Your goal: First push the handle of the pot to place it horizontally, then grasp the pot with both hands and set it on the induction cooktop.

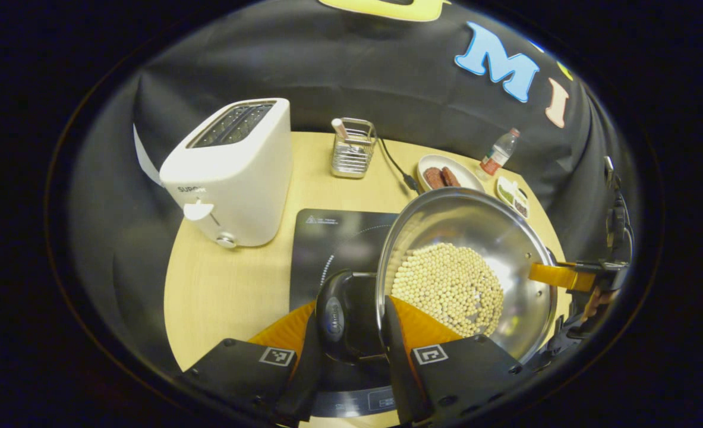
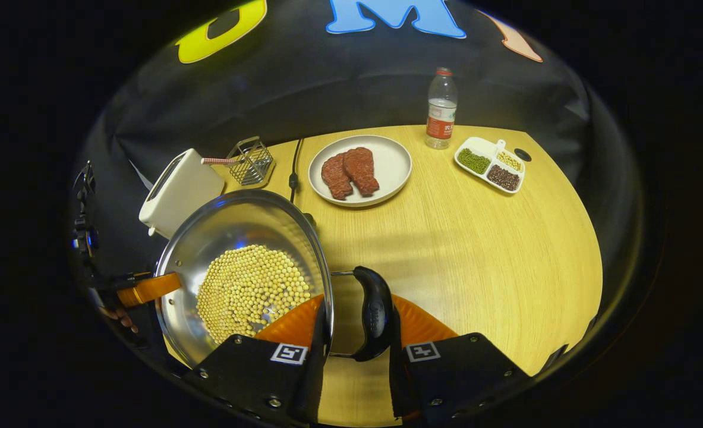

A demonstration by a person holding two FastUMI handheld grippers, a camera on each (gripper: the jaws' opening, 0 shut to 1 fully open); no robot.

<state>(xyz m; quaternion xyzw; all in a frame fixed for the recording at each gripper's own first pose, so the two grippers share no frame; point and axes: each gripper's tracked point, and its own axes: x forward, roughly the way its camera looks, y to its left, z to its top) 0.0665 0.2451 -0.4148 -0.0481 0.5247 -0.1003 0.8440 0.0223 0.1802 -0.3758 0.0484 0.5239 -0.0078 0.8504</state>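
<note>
- While carried two-handed, pot (image 1: pixel 467 270) of beans hangs over induction cooktop (image 1: pixel 333 244), kept level against spilling.
- Left gripper (image 1: pixel 351 333) clamped on near handle (image 1: pixel 342 315); right gripper (image 2: pixel 354 333) closed around opposite handle (image 2: pixel 375 312).
- Still to lower, judging by shadow.

Bright overhead light, sharp centres, heavy fisheye bending at the rims.

The wooden table (image 2: pixel 476 249) is evenly lit in the right gripper view, with soft shadows lying under the plate (image 2: pixel 394 172) and bottle (image 2: pixel 441 107). Glare flares off the pot (image 1: pixel 506 238) on its steel inner wall in the left gripper view. The toaster (image 1: pixel 232 172) bulges with distortion; edges darken and blur slightly toward the booth's wall.
</note>
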